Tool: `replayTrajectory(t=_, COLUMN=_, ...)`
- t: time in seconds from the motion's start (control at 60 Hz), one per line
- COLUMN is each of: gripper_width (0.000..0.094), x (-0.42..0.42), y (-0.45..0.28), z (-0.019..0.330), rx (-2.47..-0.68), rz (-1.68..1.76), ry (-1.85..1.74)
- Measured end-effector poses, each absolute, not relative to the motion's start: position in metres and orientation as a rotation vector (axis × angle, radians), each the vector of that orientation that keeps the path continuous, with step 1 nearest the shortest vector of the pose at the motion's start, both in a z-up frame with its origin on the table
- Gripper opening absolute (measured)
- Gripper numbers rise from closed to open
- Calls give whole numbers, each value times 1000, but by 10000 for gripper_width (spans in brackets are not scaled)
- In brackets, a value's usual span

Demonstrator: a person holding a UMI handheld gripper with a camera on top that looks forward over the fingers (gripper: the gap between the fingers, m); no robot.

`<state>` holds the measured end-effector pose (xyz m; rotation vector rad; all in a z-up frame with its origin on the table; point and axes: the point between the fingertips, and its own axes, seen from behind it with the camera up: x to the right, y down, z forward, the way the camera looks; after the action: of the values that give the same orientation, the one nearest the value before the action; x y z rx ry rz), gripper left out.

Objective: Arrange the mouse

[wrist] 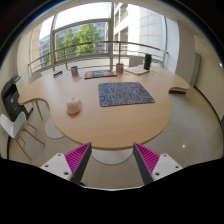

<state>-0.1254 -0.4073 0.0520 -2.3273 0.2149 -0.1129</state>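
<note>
A small pale mouse (73, 105) lies on the round wooden table (100, 125), left of a blue-grey mouse mat (125, 94). My gripper (113, 160) is well back from the table, above the floor, with its two fingers wide apart and nothing between them. The left pad (78, 157) and the right pad (147, 156) show magenta. The mouse and the mat are far beyond the fingers.
A second mat (99, 74) and some small dark objects (146, 63) lie at the table's far side. A chair (12, 112) stands at the left. Large windows with a railing (95, 48) lie behind. The table's white pedestal (112, 155) stands just ahead.
</note>
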Motion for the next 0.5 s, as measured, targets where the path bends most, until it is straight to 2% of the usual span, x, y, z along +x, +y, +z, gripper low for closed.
replayTrajectory(t=0.233, gripper_width=848, x=-237, y=-273, z=23, rx=-2245, rz=5, ry=104)
replayTrajectory(t=0.417, gripper_width=849, x=-269, y=-184, z=6, rx=-2208, rz=-22, ry=63)
replayTrajectory(t=0.5, gripper_width=814, x=-271, y=-153, z=-6, rx=-2205, rz=-31, ry=53)
